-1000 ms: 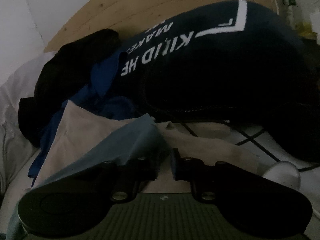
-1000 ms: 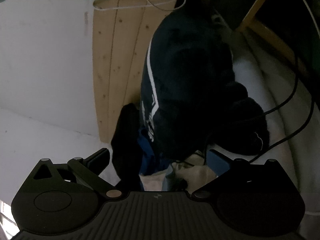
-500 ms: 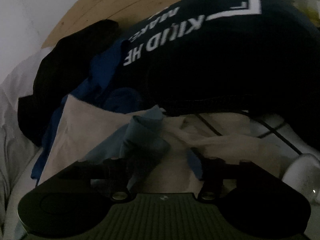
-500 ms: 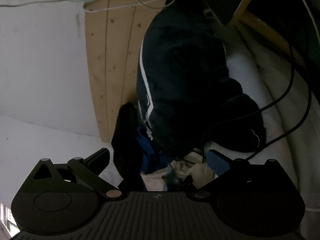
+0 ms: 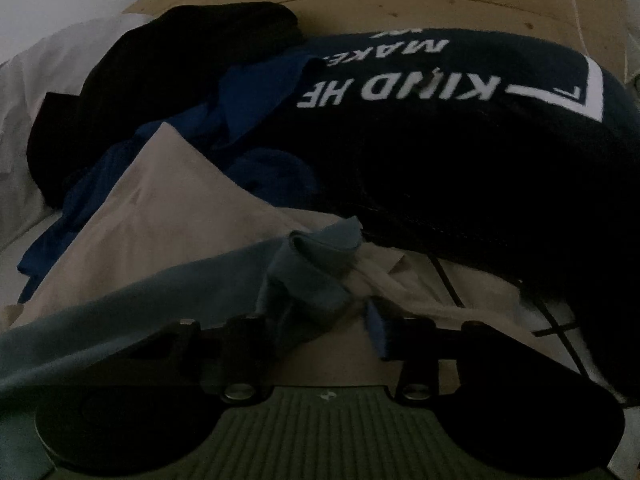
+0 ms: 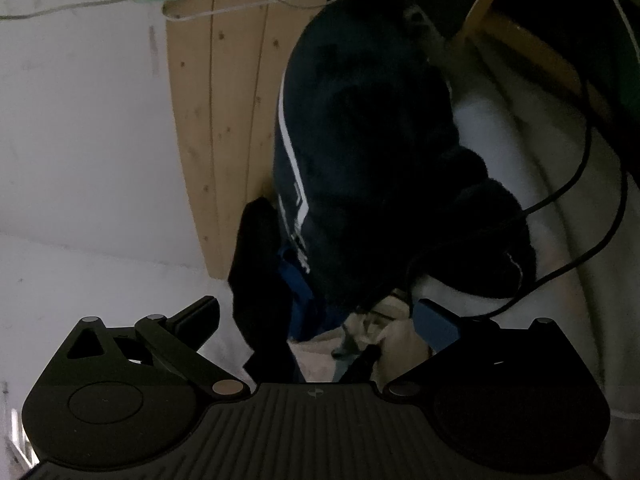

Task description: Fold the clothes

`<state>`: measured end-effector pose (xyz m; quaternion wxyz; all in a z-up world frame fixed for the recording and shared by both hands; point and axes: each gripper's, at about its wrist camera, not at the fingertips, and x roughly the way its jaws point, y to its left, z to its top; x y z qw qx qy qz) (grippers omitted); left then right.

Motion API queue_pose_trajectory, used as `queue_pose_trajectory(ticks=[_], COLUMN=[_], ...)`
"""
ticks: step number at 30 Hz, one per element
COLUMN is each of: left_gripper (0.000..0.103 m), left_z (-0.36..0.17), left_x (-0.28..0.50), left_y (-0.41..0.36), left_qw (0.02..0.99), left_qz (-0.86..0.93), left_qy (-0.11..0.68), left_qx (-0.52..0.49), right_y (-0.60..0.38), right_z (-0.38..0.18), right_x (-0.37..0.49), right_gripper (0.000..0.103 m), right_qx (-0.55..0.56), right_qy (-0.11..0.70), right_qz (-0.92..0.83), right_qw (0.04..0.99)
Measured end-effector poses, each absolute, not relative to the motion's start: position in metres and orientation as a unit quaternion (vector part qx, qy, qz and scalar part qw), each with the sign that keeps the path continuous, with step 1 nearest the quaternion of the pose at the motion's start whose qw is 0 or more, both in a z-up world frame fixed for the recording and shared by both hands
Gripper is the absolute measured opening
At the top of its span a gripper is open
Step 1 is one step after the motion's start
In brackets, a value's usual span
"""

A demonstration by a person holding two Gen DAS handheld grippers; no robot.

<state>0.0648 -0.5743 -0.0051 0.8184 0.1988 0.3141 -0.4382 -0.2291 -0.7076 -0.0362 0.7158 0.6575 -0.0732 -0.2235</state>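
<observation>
We work a dim pile of clothes on a bed, seen from both wrists. Far ahead and to the left of our left hand-held gripper [image 5: 320, 320] lies a black garment [image 5: 160, 80], then a royal-blue garment [image 5: 248, 108], with a beige garment [image 5: 168, 216] spread just in front of the fingers. A light-blue garment [image 5: 304, 276] is bunched between the jaws, which are closing on it; whether the pads press the cloth yet we cannot tell in this light. Ahead and to the right a navy sweatshirt [image 5: 440, 140] with white lettering lies heaped against a wooden headboard [image 5: 400, 8], and a black cable [image 5: 448, 284] runs out from under its hem.

Our right hand-held gripper [image 6: 316, 320] stands wide, nothing between its fingers, with the sweatshirt straight ahead of it and cables off to its right.

By our reading, the step in hand is picking one piece out of the pile. The next move calls for a firm pinch on the light-blue cloth, then a lift clear of the beige garment and the cable, with the free gripper taking a second corner to spread it flat.
</observation>
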Motion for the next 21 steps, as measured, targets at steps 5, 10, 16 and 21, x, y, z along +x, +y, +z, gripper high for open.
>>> queue_pose_trajectory(ticks=[5, 10, 16, 21], left_gripper=[0.011, 0.010, 0.009, 0.010], left_z=[-0.004, 0.016, 0.059, 0.075], left_x=[0.064, 0.043, 0.015, -0.005], left_y=[-0.566, -0.553, -0.525, -0.505], left_qw=[0.829, 0.825, 0.800, 0.779], left_qz=[-0.436, -0.468, -0.518, -0.534], left_qy=[0.308, 0.281, 0.271, 0.291], left_qx=[0.167, 0.146, 0.137, 0.151], right_y=[-0.708, -0.709, -0.709, -0.707], right_z=[-0.035, -0.034, -0.032, -0.040], right_x=[-0.228, -0.228, -0.222, -0.210], right_gripper=[0.103, 0.103, 0.103, 0.103], right_qx=[0.655, 0.653, 0.643, 0.665], right_qy=[-0.068, -0.063, -0.038, -0.007], right_qz=[-0.218, -0.213, -0.203, -0.158], right_qw=[0.720, 0.724, 0.737, 0.730])
